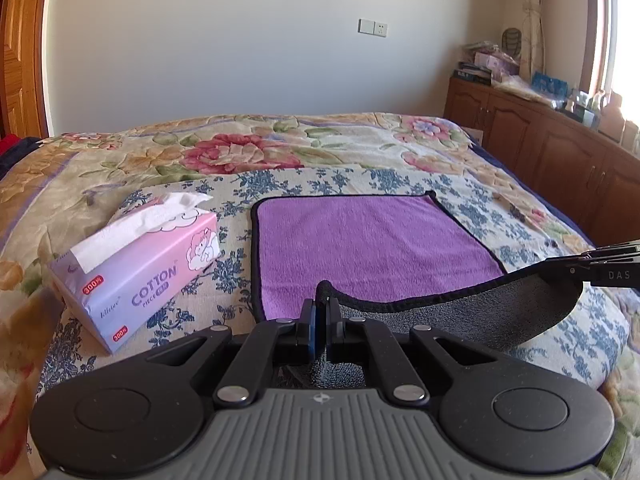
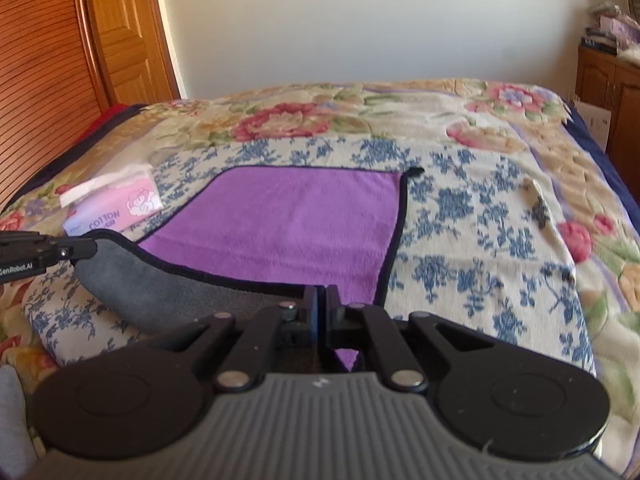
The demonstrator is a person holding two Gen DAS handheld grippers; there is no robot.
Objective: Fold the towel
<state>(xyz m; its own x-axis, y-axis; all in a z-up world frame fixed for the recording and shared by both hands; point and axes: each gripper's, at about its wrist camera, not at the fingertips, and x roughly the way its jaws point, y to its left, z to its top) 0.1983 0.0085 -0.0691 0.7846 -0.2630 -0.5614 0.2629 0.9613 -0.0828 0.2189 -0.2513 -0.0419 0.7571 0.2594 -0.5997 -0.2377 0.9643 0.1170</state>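
A purple towel (image 1: 368,244) with a black hem and a grey underside lies on the bed; it also shows in the right wrist view (image 2: 288,224). Its near edge is lifted, showing the grey side (image 1: 480,312). My left gripper (image 1: 322,308) is shut on the near left corner. My right gripper (image 2: 321,300) is shut on the near right corner. The right gripper also shows at the right edge of the left wrist view (image 1: 576,270), and the left gripper shows at the left edge of the right wrist view (image 2: 86,249). The far half of the towel lies flat.
A pink tissue box (image 1: 140,268) stands on the bed just left of the towel, also in the right wrist view (image 2: 116,208). The floral bedspread (image 1: 240,152) reaches to the wall. A wooden cabinet (image 1: 560,148) with clutter stands at the right. A wooden door (image 2: 120,32) stands at the left.
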